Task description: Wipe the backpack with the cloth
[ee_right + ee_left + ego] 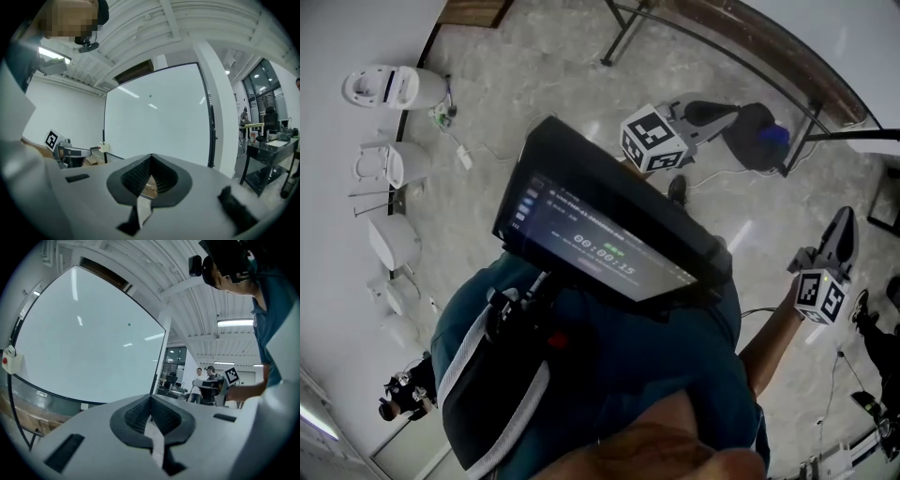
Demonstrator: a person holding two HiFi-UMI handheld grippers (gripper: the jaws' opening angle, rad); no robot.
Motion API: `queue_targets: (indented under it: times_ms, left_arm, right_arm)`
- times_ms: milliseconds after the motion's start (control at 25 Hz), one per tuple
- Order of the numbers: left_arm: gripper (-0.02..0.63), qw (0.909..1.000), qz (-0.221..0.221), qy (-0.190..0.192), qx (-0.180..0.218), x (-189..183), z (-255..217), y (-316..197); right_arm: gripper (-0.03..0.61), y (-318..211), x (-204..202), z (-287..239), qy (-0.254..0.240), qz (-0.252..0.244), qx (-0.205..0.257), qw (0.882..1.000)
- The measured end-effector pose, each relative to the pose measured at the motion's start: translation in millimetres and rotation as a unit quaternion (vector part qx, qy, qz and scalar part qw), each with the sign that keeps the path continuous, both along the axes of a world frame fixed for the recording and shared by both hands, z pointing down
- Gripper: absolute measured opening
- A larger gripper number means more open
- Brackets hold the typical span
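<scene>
Both grippers are held up facing the whiteboard (84,343). The left hand-held gripper (151,397) has its jaws pressed together at the tips, with nothing caught between them. The right hand-held gripper (151,156) is closed and empty in the same way (past each pair of tips only the whiteboard and the room beyond it show).

In the head view the left one is nearer the whiteboard's stand. The right one is further out from the stand, its jaws pointing toward the board.

What looks like the backpack (757,131) is a dark heap with a blue patch (778,134) on it (whether that patch is the cloth I cannot tell). It lies on the floor (544,75) just beside the foot of the whiteboard's stand, beyond the left gripper's tips as the head view shows them.
</scene>
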State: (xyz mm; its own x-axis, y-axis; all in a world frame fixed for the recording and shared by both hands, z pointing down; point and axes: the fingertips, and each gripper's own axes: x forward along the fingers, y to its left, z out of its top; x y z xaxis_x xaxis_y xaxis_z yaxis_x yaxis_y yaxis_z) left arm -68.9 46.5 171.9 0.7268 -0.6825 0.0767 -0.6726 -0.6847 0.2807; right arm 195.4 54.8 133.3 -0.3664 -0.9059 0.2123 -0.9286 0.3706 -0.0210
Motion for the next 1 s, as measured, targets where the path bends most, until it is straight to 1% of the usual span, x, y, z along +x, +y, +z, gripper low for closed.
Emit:
queue_targets:
  times_ms: [120, 280, 360, 480, 560, 680, 800, 880, 1000]
  left_arm:
    - [0.002, 0.9999, -0.010, -0.001, 0.006, 5.2, -1.1, 10.7]
    - [0.002, 0.9992, -0.030, -0.009, 0.027, -11.7, -0.9, 29.4]
    - [0.002, 0.9982, -0.037, -0.018, 0.043, -7.2, -20.5, 72.7]
    - [0.002, 0.9964, -0.042, -0.027, 0.068, 25.5, -60.7, 176.5]
    - [0.002, 0.9956, -0.046, -0.028, 0.077, 38.9, -72.7, 229.1]
    - [0.002, 0.9951, -0.052, -0.024, 0.081, 43.8, -78.6, 278.5]
    - [0.000, 0.9952, -0.047, -0.022, 0.082, 45.3, -83.9, 326.7]
    - [0.002, 0.9948, -0.050, -0.027, 0.085, 38.3, -91.2, 357.6]
    - [0.002, 0.9937, -0.056, -0.023, 0.094, 27.4, -107.0, 386.4]
  right_arm:
    - [0.000, 13.5, 9.9, -1.1, -0.009, -0.009, 0.003, 1.000]
    - [0.000, 34.0, 0.8, 0.9, -0.015, -0.024, 0.019, 0.999]
    - [0.000, 78.1, 7.4, -16.3, -0.016, -0.030, 0.036, 0.999]
    - [0.000, 183.7, 38.7, -56.6, -0.012, -0.032, 0.060, 0.998]
    - [0.000, 234.4, 51.0, -71.3, -0.005, -0.034, 0.071, 0.997]
    - [0.000, 282.3, 54.4, -78.3, 0.004, -0.038, 0.075, 0.996]
    - [0.000, 328.9, 49.3, -83.2, -0.002, -0.041, 0.081, 0.996]
    - [0.000, 354.2, 40.4, -86.6, -0.007, -0.048, 0.079, 0.996]
    - [0.000, 380.1, 31.0, -93.6, -0.004, -0.052, 0.072, 0.996]
